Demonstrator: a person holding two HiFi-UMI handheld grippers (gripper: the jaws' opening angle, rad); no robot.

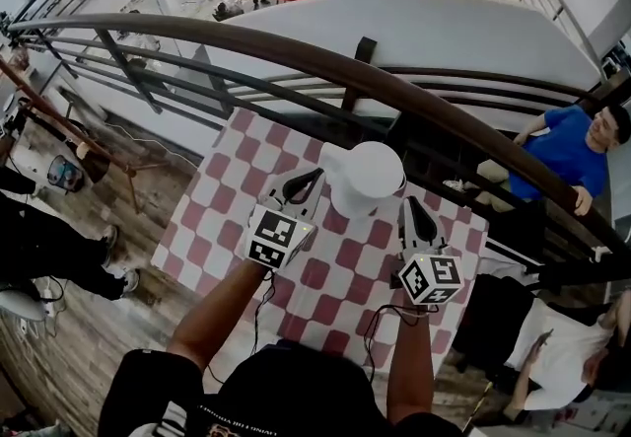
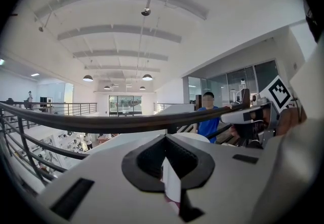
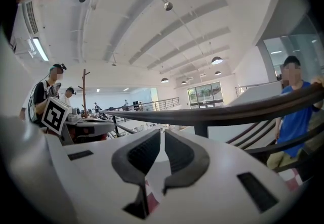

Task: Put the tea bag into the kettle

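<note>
1. Holding stage: the left gripper [image 2: 164,139] is clamped on a thin white sheet between its pads. I take it for the tea bag [image 2: 171,181] or its tag.
2. The bag looks flat, pale and papery, and it is edge-on to the camera. No string shows.
3. The left gripper sits just beside the kettle's left side, not over it, so the bag is outside the kettle.
4. The kettle [image 1: 365,179] is white with a round top and stands on the checked cloth [image 1: 340,272]. From above it looks lidded, but I can't tell if there's an opening.
5. The right gripper [image 1: 415,215] is just right of the kettle. Its jaws are almost pressed together with only a thin slit, and nothing is gripped.
6. Done: bag in grip. Left: expose the kettle's mouth if it is covered, bring the bag over it and release.
</note>
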